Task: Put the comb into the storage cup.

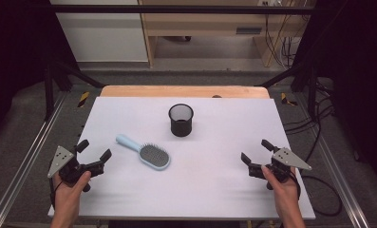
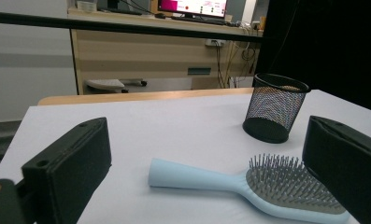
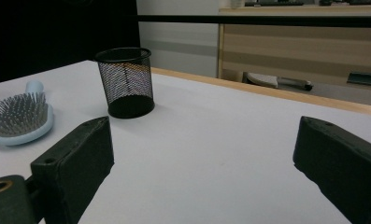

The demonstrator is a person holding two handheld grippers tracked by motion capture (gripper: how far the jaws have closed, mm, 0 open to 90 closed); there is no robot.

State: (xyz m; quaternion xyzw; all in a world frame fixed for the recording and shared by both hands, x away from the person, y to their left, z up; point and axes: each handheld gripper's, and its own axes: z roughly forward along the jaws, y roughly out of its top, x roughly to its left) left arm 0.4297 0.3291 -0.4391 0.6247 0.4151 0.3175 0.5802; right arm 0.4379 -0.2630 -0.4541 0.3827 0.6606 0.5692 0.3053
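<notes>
The left tongs (image 1: 94, 151) and right tongs (image 1: 255, 151) both gape wide and empty, near the tabletop's (image 1: 210, 190) front corners. The brush (image 1: 145, 152) lies bristles up, left of centre, handle toward the far-left corner; grip that handle squarely. The cup (image 1: 181, 119) stands upright nearer the far edge, well apart, nothing blocking.

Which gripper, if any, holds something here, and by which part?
Neither. The left gripper and right gripper stand open and empty; the light blue hairbrush lies untouched on the table.
</notes>
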